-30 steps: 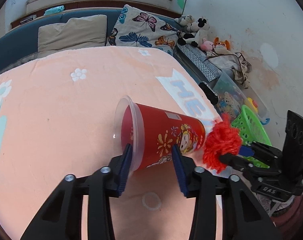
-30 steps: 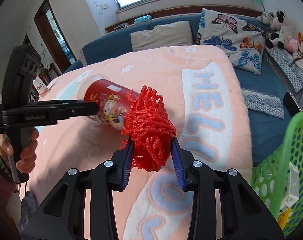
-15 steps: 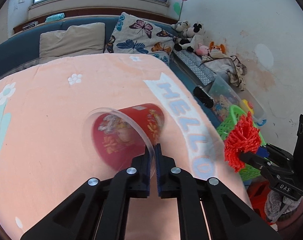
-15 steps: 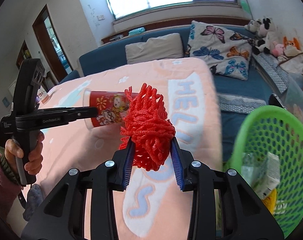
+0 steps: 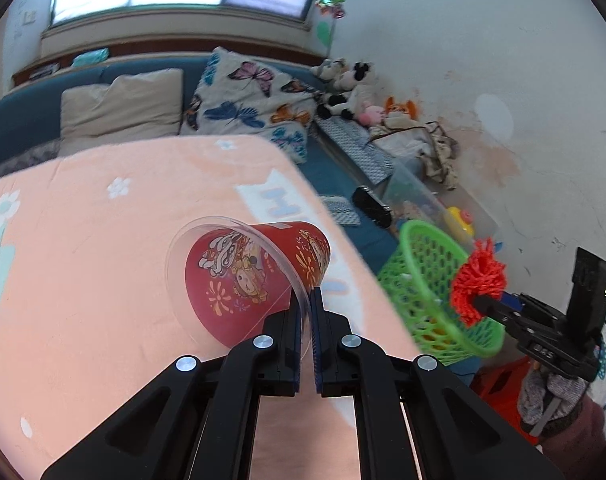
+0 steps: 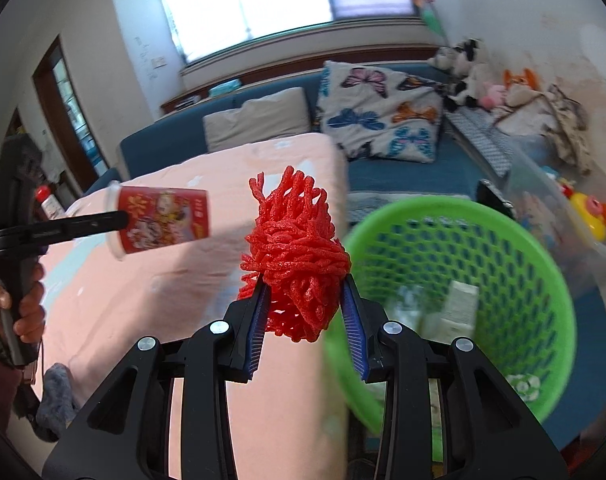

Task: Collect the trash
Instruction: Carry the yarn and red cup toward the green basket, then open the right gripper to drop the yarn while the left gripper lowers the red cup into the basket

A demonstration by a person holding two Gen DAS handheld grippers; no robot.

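Note:
My left gripper (image 5: 305,300) is shut on the clear rim of a red printed cup (image 5: 255,276) and holds it lifted over the peach blanket (image 5: 83,280). The cup also shows in the right wrist view (image 6: 159,220), tipped on its side in the air. My right gripper (image 6: 305,292) is shut on a red foam net (image 6: 297,256), held beside the left rim of a green mesh basket (image 6: 483,216). The net (image 5: 479,280) and basket (image 5: 427,280) also show at the right of the left wrist view.
The basket holds a white carton (image 6: 459,304) and other scraps. A blue sofa (image 6: 407,172) with a butterfly pillow (image 6: 379,112) and a beige pillow (image 6: 259,124) lies behind. Plush toys (image 5: 351,84) and a clear bin (image 5: 419,196) line the wall.
My left gripper closed on the cup's rim and lifted the cup off the blanket. My right gripper carried the red net rightward to the green basket.

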